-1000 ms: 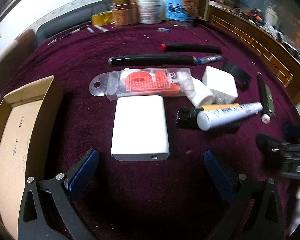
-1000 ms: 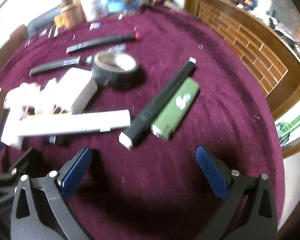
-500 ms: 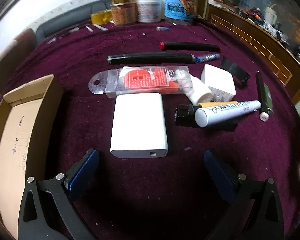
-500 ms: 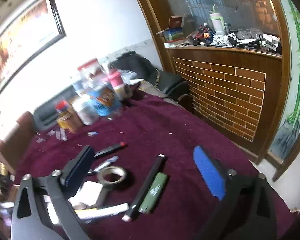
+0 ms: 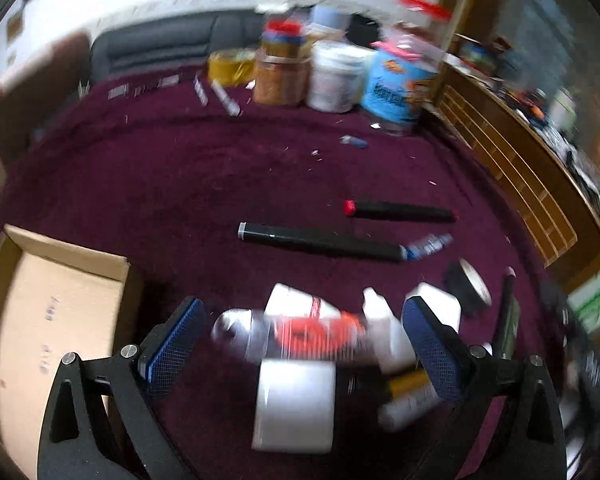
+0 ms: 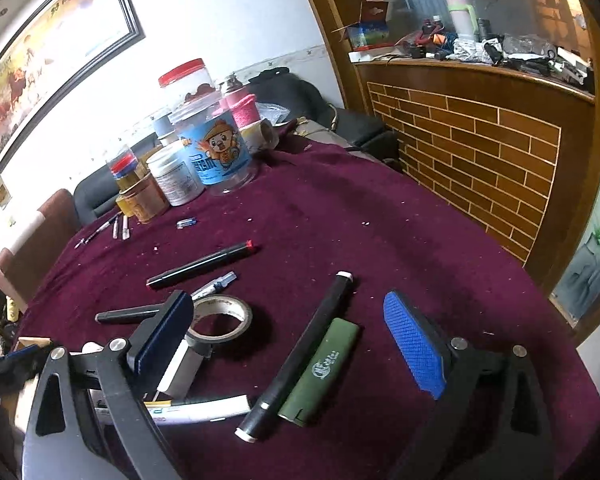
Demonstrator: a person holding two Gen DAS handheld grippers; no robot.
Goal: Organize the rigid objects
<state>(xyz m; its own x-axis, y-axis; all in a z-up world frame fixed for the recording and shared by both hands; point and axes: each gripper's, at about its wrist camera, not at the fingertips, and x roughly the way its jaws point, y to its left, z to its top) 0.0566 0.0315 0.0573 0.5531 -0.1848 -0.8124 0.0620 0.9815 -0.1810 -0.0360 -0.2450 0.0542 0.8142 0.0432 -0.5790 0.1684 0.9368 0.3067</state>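
Blurred in the left wrist view, a white power bank (image 5: 294, 404) and a clear blister pack with a red part (image 5: 312, 332) lie below my left gripper (image 5: 302, 320). Its jaws are closing, still wide, and press on nothing. Two black markers (image 5: 320, 242) lie farther back. An open cardboard box (image 5: 60, 320) sits at the left. My right gripper (image 6: 286, 308) is open above a black marker (image 6: 308, 352), a green lighter (image 6: 324, 368) and a tape roll (image 6: 220, 318), touching none.
Jars and tubs (image 6: 216, 152) crowd the far edge of the maroon tablecloth (image 6: 340, 220). A white marker (image 6: 196, 406) and a white adapter (image 6: 180, 368) lie by the right gripper's left finger. A brick-fronted wooden counter (image 6: 480, 140) runs close along the right.
The left gripper has lifted and tipped up, so the power bank and pack sit lower in its view. The right gripper swung up from looking down at the marker and lighter.
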